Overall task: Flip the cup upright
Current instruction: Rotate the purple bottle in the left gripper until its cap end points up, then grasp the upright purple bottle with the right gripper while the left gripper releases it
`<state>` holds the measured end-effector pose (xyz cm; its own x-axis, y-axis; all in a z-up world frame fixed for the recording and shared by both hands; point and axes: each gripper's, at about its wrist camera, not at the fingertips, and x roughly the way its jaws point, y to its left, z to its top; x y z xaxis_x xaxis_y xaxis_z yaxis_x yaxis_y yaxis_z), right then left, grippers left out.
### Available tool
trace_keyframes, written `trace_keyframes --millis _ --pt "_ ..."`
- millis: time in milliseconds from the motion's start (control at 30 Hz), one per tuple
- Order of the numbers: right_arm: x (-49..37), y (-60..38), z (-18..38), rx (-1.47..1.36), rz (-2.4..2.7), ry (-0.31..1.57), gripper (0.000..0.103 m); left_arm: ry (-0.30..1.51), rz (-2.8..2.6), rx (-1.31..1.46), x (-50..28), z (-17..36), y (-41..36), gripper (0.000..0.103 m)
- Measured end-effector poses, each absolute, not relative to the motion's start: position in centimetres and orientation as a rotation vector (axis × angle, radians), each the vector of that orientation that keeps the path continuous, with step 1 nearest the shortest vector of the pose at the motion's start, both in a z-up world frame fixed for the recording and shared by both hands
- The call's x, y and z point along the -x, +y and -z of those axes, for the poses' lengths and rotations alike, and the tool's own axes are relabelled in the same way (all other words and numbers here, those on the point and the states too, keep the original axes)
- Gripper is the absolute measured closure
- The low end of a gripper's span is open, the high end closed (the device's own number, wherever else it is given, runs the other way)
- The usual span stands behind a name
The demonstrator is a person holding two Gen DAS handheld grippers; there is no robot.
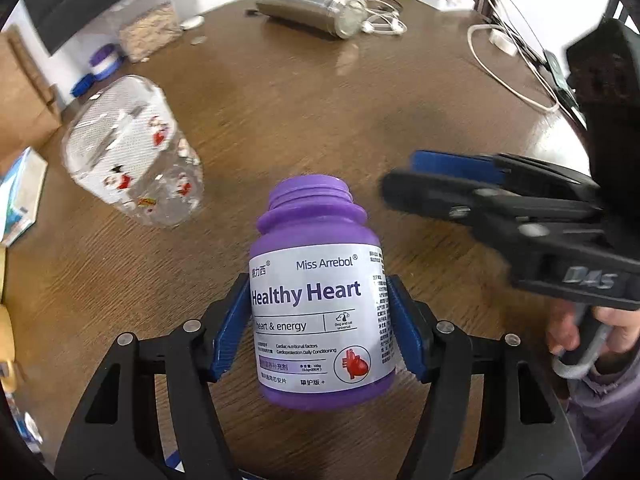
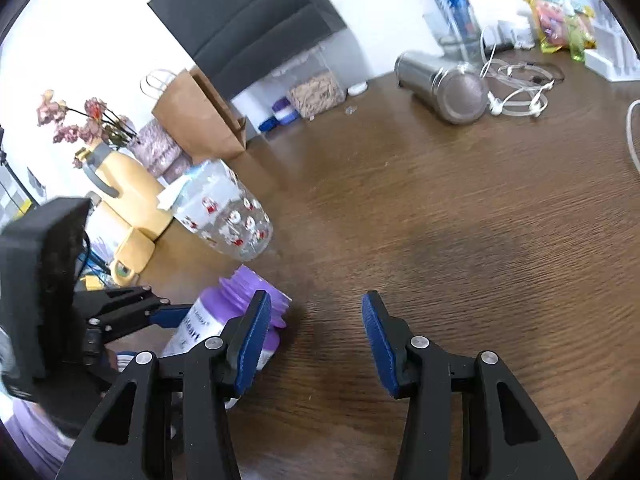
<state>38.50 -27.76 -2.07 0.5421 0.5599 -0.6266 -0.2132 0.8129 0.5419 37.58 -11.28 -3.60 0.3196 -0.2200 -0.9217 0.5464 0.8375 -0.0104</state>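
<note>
A clear glass cup (image 1: 132, 152) printed with small red and white figures stands on the brown table (image 1: 320, 112), left of centre; it appears to be mouth down. My left gripper (image 1: 318, 284) is shut on a purple "Healthy Heart" bottle (image 1: 312, 312) with no cap, held by its blue pads just above the table. In the right wrist view this bottle (image 2: 212, 304) is tilted, its neck pointing towards the cup (image 2: 228, 212). My right gripper (image 2: 316, 320) is open over bare wood with nothing between its fingers. From the left wrist it (image 1: 400, 178) shows right of the bottle's neck.
A steel flask (image 1: 308, 8) lies on its side at the back, with white cables (image 1: 384, 24) and chargers beside it. A clear box of flakes (image 1: 148, 32), a paper bag (image 2: 200, 116) and a yellow jug (image 2: 128, 192) stand by the table's left edge. A hand (image 1: 608, 328) holds the right gripper's trigger.
</note>
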Motion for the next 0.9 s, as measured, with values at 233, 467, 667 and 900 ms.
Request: trace_keyframes --millis 233,467,667,900 --pt "-38.7 -28.1 1.3 -0.79 -0.865 0.913 0.024 0.878 0.593 -0.237 -34.4 0.0 -9.2 0.042" --pt "-40.5 -24.2 1.6 -0.775 -0.955 0.991 0.036 0.722 0.658 -0.236 -31.4 -1.7 -8.3 0.042" --pt "-39.3 -21.7 -0.7 -0.444 -0.796 0.902 0.036 0.874 0.634 -0.121 -33.1 -0.8 -6.0 0.034" --pt "-37.5 -17.9 -1.7 -0.035 -0.638 0.776 0.035 0.847 0.537 -0.039 -30.9 -0.5 -1.5 0.011"
